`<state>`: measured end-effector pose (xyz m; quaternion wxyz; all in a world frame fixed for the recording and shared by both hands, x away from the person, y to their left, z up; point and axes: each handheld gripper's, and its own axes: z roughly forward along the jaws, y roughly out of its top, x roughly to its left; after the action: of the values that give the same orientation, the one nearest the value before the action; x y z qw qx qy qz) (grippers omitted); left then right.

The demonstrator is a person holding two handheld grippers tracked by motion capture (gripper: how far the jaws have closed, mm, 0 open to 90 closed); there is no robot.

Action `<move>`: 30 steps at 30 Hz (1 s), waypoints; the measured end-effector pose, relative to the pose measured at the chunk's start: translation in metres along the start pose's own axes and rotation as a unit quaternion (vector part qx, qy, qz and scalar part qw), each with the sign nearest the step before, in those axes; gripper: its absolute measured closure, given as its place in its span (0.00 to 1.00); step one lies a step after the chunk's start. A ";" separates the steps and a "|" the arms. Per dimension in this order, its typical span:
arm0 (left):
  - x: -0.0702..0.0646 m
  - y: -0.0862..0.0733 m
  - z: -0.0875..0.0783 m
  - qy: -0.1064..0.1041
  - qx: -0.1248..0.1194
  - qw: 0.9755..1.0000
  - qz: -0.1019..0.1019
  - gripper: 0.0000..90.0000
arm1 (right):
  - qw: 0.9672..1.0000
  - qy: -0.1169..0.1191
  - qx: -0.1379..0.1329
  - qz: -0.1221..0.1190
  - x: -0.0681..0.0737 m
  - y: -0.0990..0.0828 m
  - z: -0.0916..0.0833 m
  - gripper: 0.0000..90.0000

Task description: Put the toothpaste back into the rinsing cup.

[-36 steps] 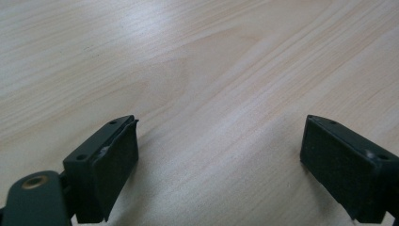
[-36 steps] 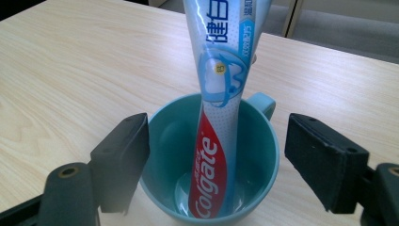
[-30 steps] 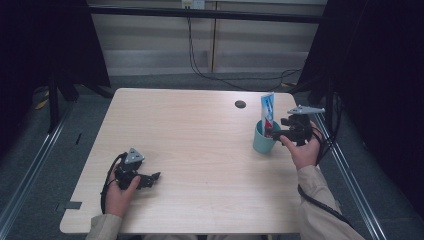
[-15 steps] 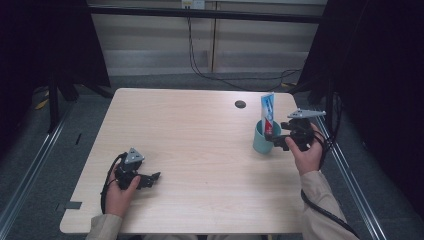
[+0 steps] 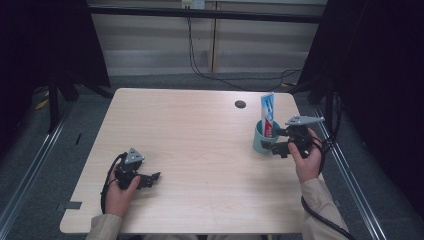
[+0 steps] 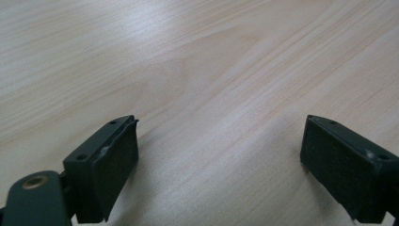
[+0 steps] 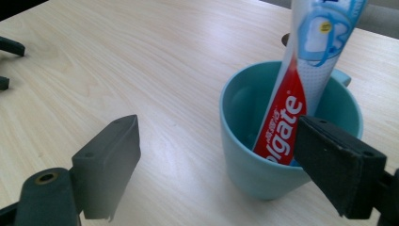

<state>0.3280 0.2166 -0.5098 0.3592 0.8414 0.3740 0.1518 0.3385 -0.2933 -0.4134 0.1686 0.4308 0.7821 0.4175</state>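
Observation:
A teal mug (image 5: 259, 141) (image 7: 263, 174) stands near the table's right edge. A white, red and blue toothpaste tube (image 5: 268, 112) (image 7: 301, 70) leans upright inside it. My right gripper (image 5: 272, 148) (image 7: 217, 123) hovers just in front of the mug, on its near right. Its jaws have just been opening and now stand wide, pressing on nothing; the mug sits just beyond the right jaw. My left gripper (image 5: 152, 178) (image 6: 221, 120) rests low over the near left of the table, open, with bare wood between its jaws.
The light wooden table (image 5: 200, 130) has a small dark round hole (image 5: 240, 104) behind the mug. Its right edge lies close to my right hand. Black frames, cables and dark floor surround the table. The left gripper's jaw tips (image 7: 9, 47) show far off in the right gripper view.
My right gripper has drawn back a little from the mug toward the person, with its jaws wider. The tube stays standing in the mug. The left hand has not moved.

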 end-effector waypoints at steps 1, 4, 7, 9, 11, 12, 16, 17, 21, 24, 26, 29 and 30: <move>0.000 0.000 0.000 0.000 0.000 1.000 0.000 0.13 | 1.000 0.005 0.000 -0.001 0.001 -0.001 0.000 0.17; 0.000 0.000 0.000 0.000 0.000 1.000 0.001 0.13 | 1.000 0.013 0.001 -0.003 0.005 -0.002 0.001 0.17; 0.000 0.000 0.000 0.000 -0.001 1.000 0.000 0.13 | 1.000 0.020 0.004 -0.006 0.009 -0.005 0.003 0.17; 0.000 0.000 0.000 0.000 0.000 1.000 0.000 0.13 | 1.000 0.026 0.008 -0.008 0.011 -0.008 0.005 0.17; 0.000 0.000 0.000 0.000 0.000 1.000 0.000 0.13 | 0.999 0.032 0.011 -0.011 0.013 -0.010 0.006 0.17; 0.000 0.000 0.000 0.000 0.000 1.000 0.000 0.13 | 0.999 0.033 0.010 -0.011 0.014 -0.011 0.007 0.17; 0.000 0.000 0.000 0.000 -0.001 1.000 -0.001 0.13 | 0.999 0.043 0.009 -0.014 0.019 -0.014 0.007 0.17; 0.000 0.000 0.000 0.000 -0.001 1.000 -0.001 0.13 | 0.999 0.044 0.010 -0.015 0.020 -0.015 0.008 0.17; 0.000 0.000 0.000 -0.001 0.000 1.000 0.000 0.13 | 0.998 0.053 0.018 -0.020 0.024 -0.020 0.012 0.17; 0.000 0.000 0.000 -0.001 0.000 1.000 0.000 0.13 | 0.998 0.061 0.019 -0.023 0.027 -0.023 0.014 0.17; 0.000 0.000 0.000 -0.001 0.001 1.000 0.001 0.13 | 0.997 0.064 0.023 -0.025 0.029 -0.025 0.015 0.17; 0.000 0.000 0.000 -0.001 0.000 1.000 0.000 0.13 | 0.997 0.073 0.024 -0.026 0.032 -0.028 0.017 0.17; 0.000 0.000 0.000 -0.001 0.001 1.000 0.001 0.13 | 0.996 0.076 0.026 -0.027 0.033 -0.029 0.018 0.17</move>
<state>0.3281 0.2168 -0.5097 0.3581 0.8425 0.3728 0.1513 0.3147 -0.2654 -0.4441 0.1087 0.3808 0.8146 0.4238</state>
